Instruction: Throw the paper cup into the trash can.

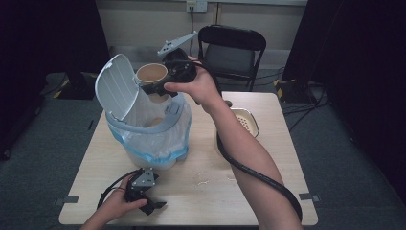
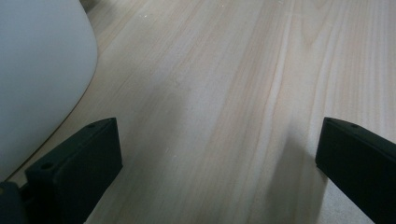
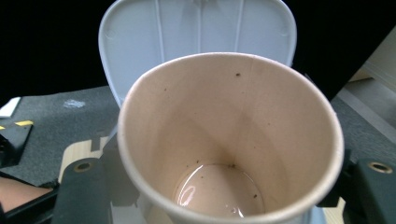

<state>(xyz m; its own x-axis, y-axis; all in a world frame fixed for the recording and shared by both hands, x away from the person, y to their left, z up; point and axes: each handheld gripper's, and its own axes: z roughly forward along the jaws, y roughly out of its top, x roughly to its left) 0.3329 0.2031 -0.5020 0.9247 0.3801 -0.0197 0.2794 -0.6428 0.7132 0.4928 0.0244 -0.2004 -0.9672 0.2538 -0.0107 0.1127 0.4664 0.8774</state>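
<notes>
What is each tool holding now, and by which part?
The right tool grips the paper cup by its side walls, over the open bin. The left tool is open on the table, holding nothing.

cup (image 3: 229,140): its bottom edge is cut off in the right gripper view.
bin (image 2: 37,79): just a blurry white side shows.
bowl (image 1: 245,122): partly hidden behind the arm.

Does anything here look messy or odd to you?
Slightly. The paper cup gripped by the right tool over the open bin holds a little brownish liquid with dark specks. A few pale crumbs lie scattered on the table. The left tool rests open.
</notes>
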